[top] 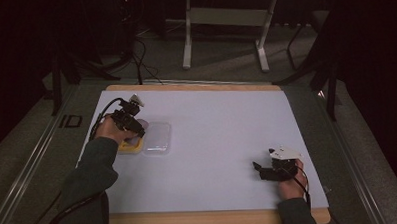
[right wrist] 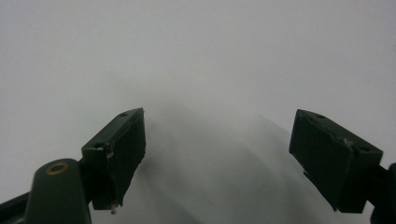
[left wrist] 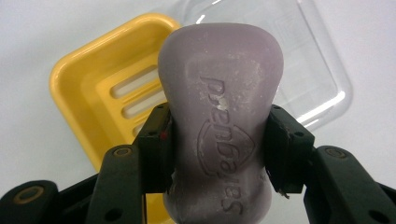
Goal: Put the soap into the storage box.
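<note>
A pale purple bar of soap (left wrist: 219, 116) with embossed lettering is clamped at its waist between the black jaws of my left gripper (left wrist: 217, 149). It hangs over a yellow slotted soap dish (left wrist: 93, 88). A clear plastic lid (left wrist: 308, 70) lies beside the dish. In the high view my left gripper (top: 132, 125) is over the yellow dish (top: 130, 147) at the mat's left, with the clear lid (top: 157, 138) to its right. My right gripper (top: 261, 171) rests low at the mat's right front, and in its own view the right gripper (right wrist: 217, 154) stands open over bare white mat.
A white mat (top: 212, 136) covers a wooden board (top: 200, 219). Behind the table stand the legs of a white frame (top: 224, 36) and dark cables (top: 142, 59) on the floor.
</note>
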`<state>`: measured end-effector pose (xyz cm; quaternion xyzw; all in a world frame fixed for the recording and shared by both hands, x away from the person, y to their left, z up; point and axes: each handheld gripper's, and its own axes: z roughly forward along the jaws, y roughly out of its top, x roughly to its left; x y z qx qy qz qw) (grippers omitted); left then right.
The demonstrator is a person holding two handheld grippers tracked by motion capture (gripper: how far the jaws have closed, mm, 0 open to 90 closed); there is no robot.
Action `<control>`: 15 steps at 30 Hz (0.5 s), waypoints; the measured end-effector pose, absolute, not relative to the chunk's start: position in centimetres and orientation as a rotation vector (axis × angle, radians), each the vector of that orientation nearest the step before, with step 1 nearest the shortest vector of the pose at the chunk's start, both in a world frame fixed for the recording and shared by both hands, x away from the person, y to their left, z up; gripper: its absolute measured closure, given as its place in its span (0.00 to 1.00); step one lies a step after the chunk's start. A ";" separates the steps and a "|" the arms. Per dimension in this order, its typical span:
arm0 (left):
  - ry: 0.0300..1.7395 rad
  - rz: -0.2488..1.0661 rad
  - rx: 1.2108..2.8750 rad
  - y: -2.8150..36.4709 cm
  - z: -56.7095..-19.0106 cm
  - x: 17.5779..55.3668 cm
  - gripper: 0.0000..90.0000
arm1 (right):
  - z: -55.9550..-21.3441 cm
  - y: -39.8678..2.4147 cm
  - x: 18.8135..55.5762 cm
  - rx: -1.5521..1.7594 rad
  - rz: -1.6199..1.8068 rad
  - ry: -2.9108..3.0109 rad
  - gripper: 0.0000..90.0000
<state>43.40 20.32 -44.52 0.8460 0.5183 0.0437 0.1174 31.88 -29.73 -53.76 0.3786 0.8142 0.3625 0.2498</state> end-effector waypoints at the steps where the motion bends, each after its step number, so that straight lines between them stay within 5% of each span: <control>1: 1.524 0.127 2.472 20.5 -44.6 43.5 0.55 | -53.8 -29.7 31.9 1.031 0.987 2.217 0.20; 15: 1.653 0.132 2.381 21.5 -45.4 44.0 0.55 | -53.8 -29.7 31.9 1.029 0.986 2.217 0.20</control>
